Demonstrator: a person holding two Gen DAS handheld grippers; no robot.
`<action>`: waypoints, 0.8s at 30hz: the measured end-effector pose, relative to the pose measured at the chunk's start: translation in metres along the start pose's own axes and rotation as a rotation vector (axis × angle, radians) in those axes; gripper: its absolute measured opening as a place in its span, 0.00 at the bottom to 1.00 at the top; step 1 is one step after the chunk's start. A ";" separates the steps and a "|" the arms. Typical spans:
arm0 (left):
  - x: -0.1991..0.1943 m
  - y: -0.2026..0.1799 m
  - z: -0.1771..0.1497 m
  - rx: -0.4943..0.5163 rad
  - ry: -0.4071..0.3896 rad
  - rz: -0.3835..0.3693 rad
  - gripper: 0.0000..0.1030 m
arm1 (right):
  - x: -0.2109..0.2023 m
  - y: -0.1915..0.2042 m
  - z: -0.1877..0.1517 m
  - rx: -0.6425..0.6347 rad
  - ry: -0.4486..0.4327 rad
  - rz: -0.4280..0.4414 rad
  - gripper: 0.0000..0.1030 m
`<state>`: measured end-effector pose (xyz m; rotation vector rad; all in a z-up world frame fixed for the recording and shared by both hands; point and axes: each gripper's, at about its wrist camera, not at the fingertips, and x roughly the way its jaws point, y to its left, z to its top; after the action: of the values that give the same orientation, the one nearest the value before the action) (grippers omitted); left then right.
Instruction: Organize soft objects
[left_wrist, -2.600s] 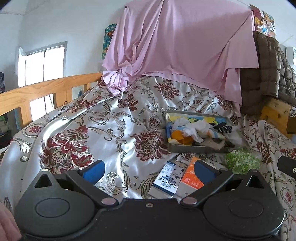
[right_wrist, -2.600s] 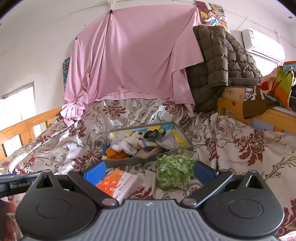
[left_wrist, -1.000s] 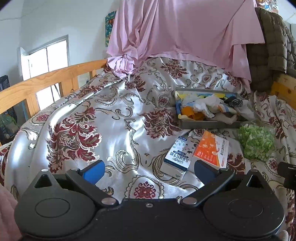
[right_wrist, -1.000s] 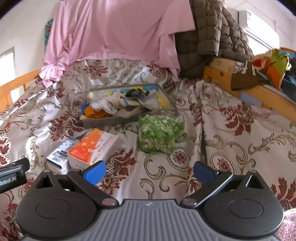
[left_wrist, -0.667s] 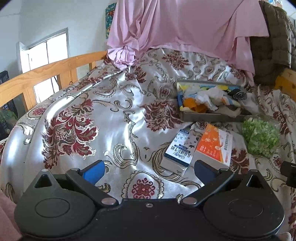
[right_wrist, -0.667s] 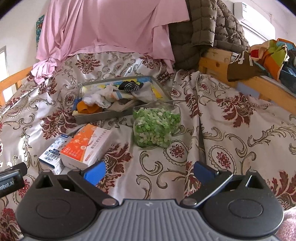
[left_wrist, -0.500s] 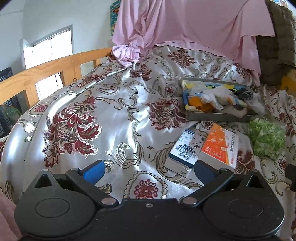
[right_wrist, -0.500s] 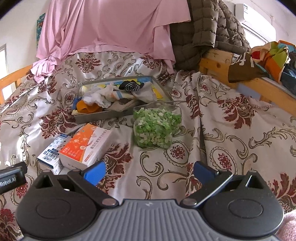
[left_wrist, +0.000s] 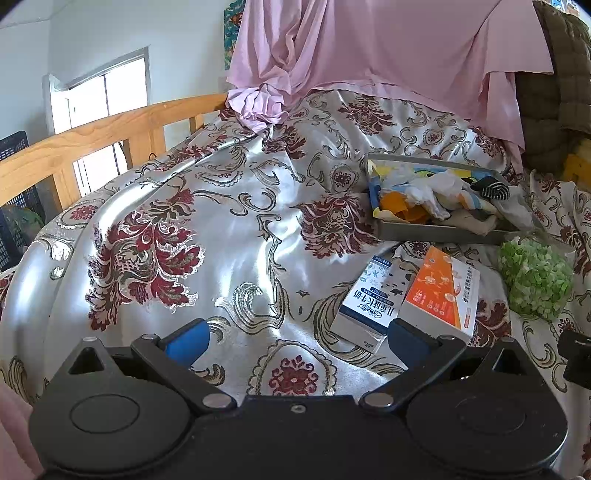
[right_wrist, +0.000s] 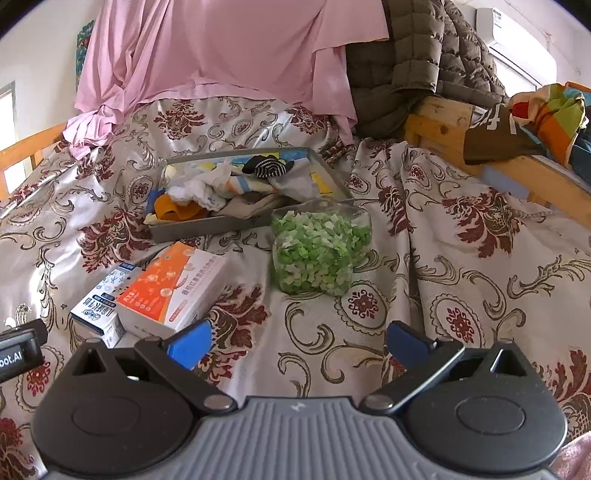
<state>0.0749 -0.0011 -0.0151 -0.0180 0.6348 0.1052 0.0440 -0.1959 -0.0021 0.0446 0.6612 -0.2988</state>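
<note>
Left gripper (left_wrist: 295, 338): jaws wide, nothing between them, held over the near edge of the bed; blue pads (left_wrist: 186, 341) bare

Right gripper (right_wrist: 297, 341): jaws wide, holding nothing, held over the near edge of the bed cover (right_wrist: 461, 236), pointed at the bag and tray

Blue-and-white carton (right_wrist: 101, 304): lying flat near the near edge, touching the orange box on its left side

Orange-and-white box (right_wrist: 173, 291): lying flat, just in front of the tray's near wall

Clear bag of green pieces (right_wrist: 319, 251): standing beside the box, close against the tray's near right corner; soft-sided by the look of it, likely to sag when pinched

Grey tray (right_wrist: 207, 225): mid-bed, shallow, holding the soft objects

Soft objects (right_wrist: 207, 192): crumpled white, orange and pale cloths heaped in the tray, with a black-and-white striped piece (right_wrist: 267, 166) on top toward the far wall; all inside the rim as far as can be seen

Pink sheet (right_wrist: 221, 48): hung at the far edge of the bed; brown quilted jacket (right_wrist: 417, 62) at the far right corner

Step in hand, as judged: the heap in the tray fits either cloths gathered there or cloths waiting to be sorted out; the pictures do not settle which. Any grasp here calls for a pinch on a raised fold, with the tray liable to slide on the slick cover
</note>
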 end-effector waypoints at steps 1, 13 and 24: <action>0.000 0.000 0.000 0.000 -0.001 0.000 0.99 | 0.001 0.001 0.000 -0.004 0.004 0.000 1.00; 0.000 -0.001 -0.001 0.002 0.007 0.003 0.99 | 0.003 0.002 -0.001 -0.019 0.022 0.003 1.00; 0.001 0.000 -0.001 0.002 0.007 0.002 0.99 | 0.007 0.003 -0.002 -0.032 0.038 0.006 1.00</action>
<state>0.0748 -0.0014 -0.0161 -0.0159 0.6424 0.1068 0.0492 -0.1949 -0.0079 0.0216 0.7035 -0.2822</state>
